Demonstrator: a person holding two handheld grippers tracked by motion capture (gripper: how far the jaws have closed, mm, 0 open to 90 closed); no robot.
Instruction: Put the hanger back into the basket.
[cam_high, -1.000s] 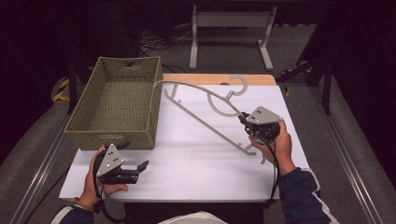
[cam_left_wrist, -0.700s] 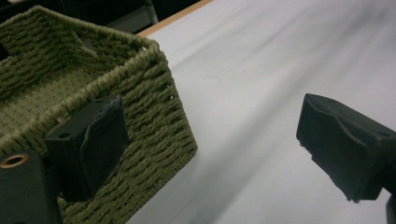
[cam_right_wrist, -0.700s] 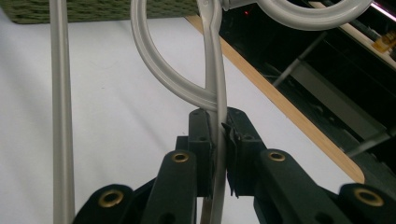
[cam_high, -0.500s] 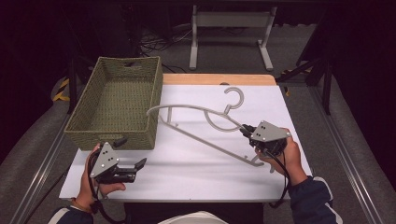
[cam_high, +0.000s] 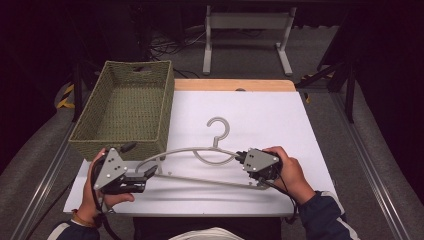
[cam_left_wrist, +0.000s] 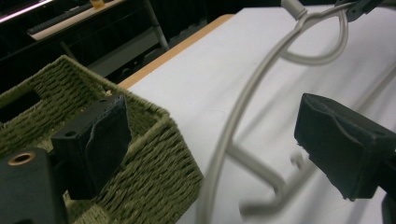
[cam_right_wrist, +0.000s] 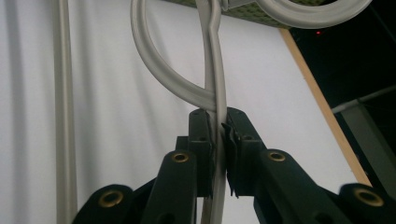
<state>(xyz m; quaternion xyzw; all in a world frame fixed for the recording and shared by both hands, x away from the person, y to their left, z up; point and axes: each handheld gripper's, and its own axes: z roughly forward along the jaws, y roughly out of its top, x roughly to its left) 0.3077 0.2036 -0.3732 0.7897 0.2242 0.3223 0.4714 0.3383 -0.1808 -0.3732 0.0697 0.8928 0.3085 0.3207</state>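
Note:
A grey plastic hanger (cam_high: 190, 150) hangs slightly above the white table, its hook (cam_high: 220, 131) pointing away from the person. My right gripper (cam_high: 239, 157) is shut on the hanger's upper arm beside the neck. In the right gripper view the pads (cam_right_wrist: 218, 140) pinch the grey bar (cam_right_wrist: 159, 74). My left gripper (cam_high: 150, 172) stands open at the hanger's left end, near the table's front left. In the left gripper view the curved arm (cam_left_wrist: 238, 116) runs through the wide gap between the pads (cam_left_wrist: 341, 140) without touching them.
A green woven basket (cam_high: 120, 147), with nothing in it, stands at the table's back left, its near corner (cam_left_wrist: 154, 172) close beside my left gripper. The white tabletop (cam_high: 270, 110) ends in a wooden strip at the far edge. A metal stand is on the floor beyond.
My right gripper has carried the hanger left and toward the near edge, turning it so its left end now reaches the left gripper. The left gripper has risen a little.

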